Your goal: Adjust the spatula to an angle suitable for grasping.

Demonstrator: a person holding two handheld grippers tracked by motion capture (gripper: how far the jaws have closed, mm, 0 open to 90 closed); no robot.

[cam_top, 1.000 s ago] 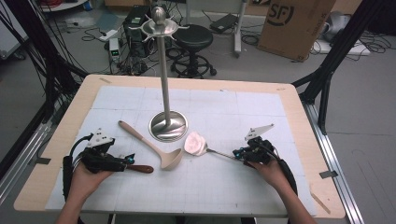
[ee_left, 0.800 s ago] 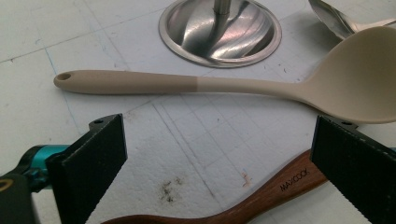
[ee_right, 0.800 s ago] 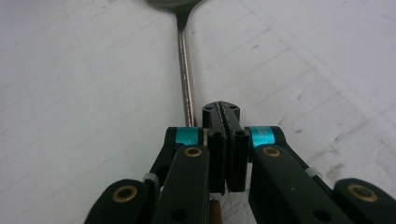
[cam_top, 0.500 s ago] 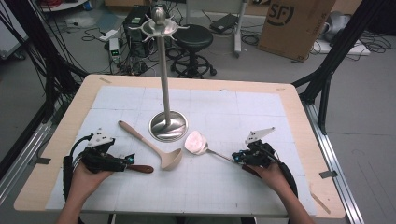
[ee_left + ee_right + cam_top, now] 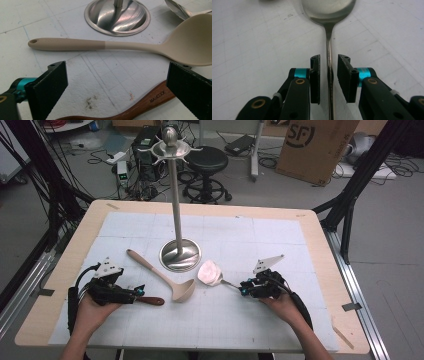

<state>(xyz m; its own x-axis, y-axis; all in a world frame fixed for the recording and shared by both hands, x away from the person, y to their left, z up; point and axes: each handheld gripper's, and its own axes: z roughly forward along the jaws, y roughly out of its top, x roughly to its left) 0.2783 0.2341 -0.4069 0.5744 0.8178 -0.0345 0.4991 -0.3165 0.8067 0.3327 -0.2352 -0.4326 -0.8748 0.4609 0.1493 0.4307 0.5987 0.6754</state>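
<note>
Straddling the metal spoon [image 5: 329, 65] handle, right gripper [image 5: 329, 77] fingers have just been opening, pads now off it; spoon lies flat on the tabletop [image 5: 300, 250], right of the stand [image 5: 179, 254]. Risk: a nudge skews it. Left gripper [image 5: 117, 87] released over the wooden handle [image 5: 140, 105], near the ladle [image 5: 140, 46].
</note>
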